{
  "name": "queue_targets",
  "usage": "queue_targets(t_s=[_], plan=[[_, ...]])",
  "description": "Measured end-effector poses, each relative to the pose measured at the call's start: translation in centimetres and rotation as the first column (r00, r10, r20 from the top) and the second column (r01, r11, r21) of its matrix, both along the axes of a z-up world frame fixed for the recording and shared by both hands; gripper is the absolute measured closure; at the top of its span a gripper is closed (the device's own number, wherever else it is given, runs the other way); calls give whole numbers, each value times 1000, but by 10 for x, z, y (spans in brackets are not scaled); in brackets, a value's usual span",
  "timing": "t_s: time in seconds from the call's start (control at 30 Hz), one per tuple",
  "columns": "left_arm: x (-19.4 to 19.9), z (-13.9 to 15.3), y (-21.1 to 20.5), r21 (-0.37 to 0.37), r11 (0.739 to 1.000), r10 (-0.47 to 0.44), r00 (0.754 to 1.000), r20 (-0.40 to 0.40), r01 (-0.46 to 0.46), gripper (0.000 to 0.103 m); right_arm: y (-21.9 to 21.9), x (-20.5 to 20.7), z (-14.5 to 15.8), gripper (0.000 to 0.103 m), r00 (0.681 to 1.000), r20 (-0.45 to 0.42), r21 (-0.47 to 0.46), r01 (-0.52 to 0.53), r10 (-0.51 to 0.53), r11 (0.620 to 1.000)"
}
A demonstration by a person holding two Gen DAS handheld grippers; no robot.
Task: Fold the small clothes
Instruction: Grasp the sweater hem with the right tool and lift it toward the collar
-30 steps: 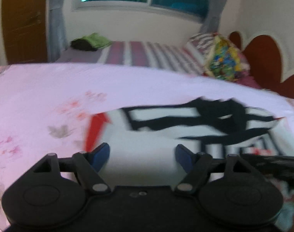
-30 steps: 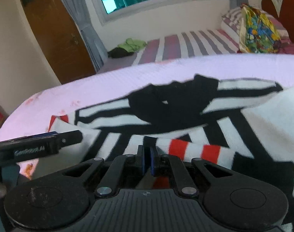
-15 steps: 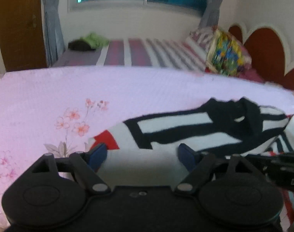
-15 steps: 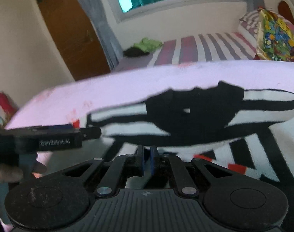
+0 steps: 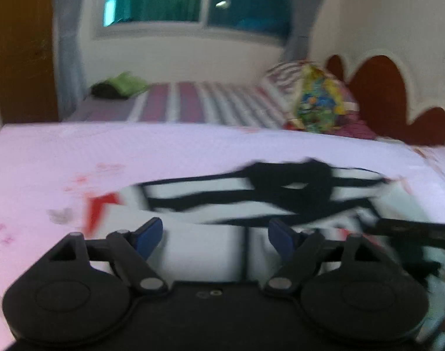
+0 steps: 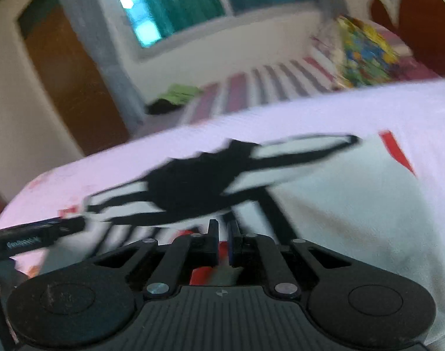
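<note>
A small white garment with black stripes and red trim lies spread on the pink bedsheet. My left gripper is open wide just above its near white edge, and its blue pads touch nothing. In the right wrist view the garment fills the middle and right. My right gripper is shut on a red-and-white fold of it at the near edge. The left gripper's finger reaches in from the left there. Both views are motion-blurred.
A second bed with a striped cover stands behind, with a green cloth and a colourful pillow on it. A red scalloped headboard is at the right, a brown door at the left.
Both hands have shifted across the bed. The garment sits more central in the left view than half a second ago. The right view has tilted. Neither gripper's jaws changed.
</note>
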State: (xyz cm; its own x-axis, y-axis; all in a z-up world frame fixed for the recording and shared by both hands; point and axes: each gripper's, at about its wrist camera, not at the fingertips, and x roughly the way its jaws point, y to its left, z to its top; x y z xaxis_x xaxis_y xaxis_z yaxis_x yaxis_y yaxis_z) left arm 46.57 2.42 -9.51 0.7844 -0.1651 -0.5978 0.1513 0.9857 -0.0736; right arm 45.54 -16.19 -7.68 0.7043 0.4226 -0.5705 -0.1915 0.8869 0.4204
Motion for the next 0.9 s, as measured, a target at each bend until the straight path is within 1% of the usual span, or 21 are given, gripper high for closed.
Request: queue_targets(t_s=[0.07,0.1,0.13,0.17,0.2,0.27,0.33,0.4,0.5,0.53,0.6,0.67,0.73,0.8,0.87,0.9], plan=[[-16,-3,-29,22,999,-45,999,0,45,23,15,-8,0,97,999,-5,-13,-53,53,999],[-23,-8,-40,26,997,-78,997,-8,78,26,19,-12,-2,97,997,-9,-18,-76,76,997],[-27,-15,-47,49,996,-73,997,-14,73,29,23,-15,-5,98,997,-26,-51,-75,74,996],[-29,-21,-49,72,995,-67,997,-35,70,25,22,-18,-8,98,996,-32,-63,-84,82,994],[-30,-28,-47,84,994,-66,996,-57,71,24,16,-21,-11,98,996,-30,-48,-91,90,995],[-38,-31,-35,88,994,-60,997,-39,63,22,-2,-26,-14,98,997,-36,-33,-66,65,997],[-46,-31,-19,106,994,-26,999,-41,30,19,-25,-31,-14,99,999,-34,-34,-11,10,999],[-54,-33,4,82,997,10,999,-47,-6,18,-48,-36,-14,99,998,-40,-58,53,-56,997],[-65,-30,21,67,997,43,998,-46,-40,18,-71,-40,-13,99,996,-58,-33,62,-63,998],[-64,-29,22,68,997,49,998,-48,-46,18,-71,-41,-12,99,997,-57,-41,56,-59,998],[-64,-23,15,88,994,74,996,-50,-69,21,-65,-44,-5,98,997,-55,-71,57,-61,996],[-69,-13,6,51,996,72,997,-30,-70,20,-54,-54,6,98,1000,-19,-91,21,-23,996],[-73,-8,-7,27,998,66,997,-31,-65,17,-36,-59,10,98,1000,-4,-79,-31,31,996],[-75,-10,-25,52,997,55,998,-38,-53,17,-21,-62,8,98,997,-3,-78,-77,77,994],[-74,-16,-36,85,994,67,996,-50,-63,15,-12,-60,2,98,996,-32,-116,-85,82,990],[-72,-20,-36,83,994,80,995,-59,-75,14,-12,-59,-2,98,996,-41,-128,-79,74,989]])
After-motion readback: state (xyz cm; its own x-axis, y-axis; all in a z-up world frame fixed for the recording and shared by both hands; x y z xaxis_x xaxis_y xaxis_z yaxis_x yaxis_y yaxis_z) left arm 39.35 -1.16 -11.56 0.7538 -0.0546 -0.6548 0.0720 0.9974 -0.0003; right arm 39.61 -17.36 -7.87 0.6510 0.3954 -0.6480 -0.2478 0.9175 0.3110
